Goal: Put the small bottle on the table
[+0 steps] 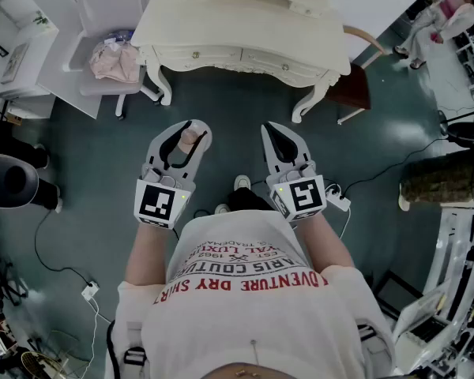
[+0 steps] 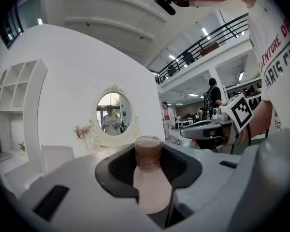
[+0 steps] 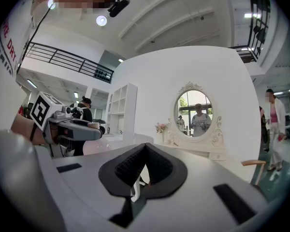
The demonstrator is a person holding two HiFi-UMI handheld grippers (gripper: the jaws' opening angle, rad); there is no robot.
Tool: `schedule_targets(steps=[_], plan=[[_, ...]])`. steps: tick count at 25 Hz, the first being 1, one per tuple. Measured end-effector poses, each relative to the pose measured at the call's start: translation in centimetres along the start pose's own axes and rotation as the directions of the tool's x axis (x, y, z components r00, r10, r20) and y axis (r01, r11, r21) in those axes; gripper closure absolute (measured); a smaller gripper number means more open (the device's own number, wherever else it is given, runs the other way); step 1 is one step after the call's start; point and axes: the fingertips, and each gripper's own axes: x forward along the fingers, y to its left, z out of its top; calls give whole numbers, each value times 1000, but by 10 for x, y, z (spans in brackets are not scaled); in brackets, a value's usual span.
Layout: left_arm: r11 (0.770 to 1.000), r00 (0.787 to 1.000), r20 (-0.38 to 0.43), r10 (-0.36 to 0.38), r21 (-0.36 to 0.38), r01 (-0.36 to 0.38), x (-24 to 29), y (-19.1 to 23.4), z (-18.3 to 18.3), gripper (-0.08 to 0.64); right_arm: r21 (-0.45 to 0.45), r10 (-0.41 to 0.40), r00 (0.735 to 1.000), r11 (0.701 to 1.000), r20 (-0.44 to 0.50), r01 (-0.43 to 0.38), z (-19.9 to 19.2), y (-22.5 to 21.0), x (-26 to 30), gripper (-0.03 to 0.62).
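A small pale pink bottle (image 1: pixel 189 137) with a brownish cap is clamped upright between the jaws of my left gripper (image 1: pixel 191 129), held in the air over the green floor. In the left gripper view the bottle (image 2: pixel 149 180) fills the gap between the pads of the left gripper (image 2: pixel 150 151). My right gripper (image 1: pixel 273 130) hangs beside it, shut with nothing in it; its dark pads meet in the right gripper view (image 3: pixel 144 148). The cream dressing table (image 1: pixel 237 22) stands a short way ahead of both grippers, with an oval mirror (image 3: pixel 195 112) on it.
A grey chair with pink cloth (image 1: pixel 114 58) stands left of the table, a wooden chair (image 1: pixel 355 85) at its right corner. White shelving (image 1: pixel 16 38) is far left. Cables and a power strip (image 1: pixel 337 200) lie on the floor. A seated person (image 1: pixel 438 22) is far right.
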Motion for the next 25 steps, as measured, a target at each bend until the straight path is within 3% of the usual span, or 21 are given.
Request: schedule_targets(steps=[18,25], plan=[[1000,1000,-4,4,11,-4,0,8,-2,419,30,14,1000,999,-2,-14,-2,5,9,594],[1000,1000,-21,8,8,-8,32,26,-15,419,40,11,999,999,-47,-9,-23,-21,43,594]])
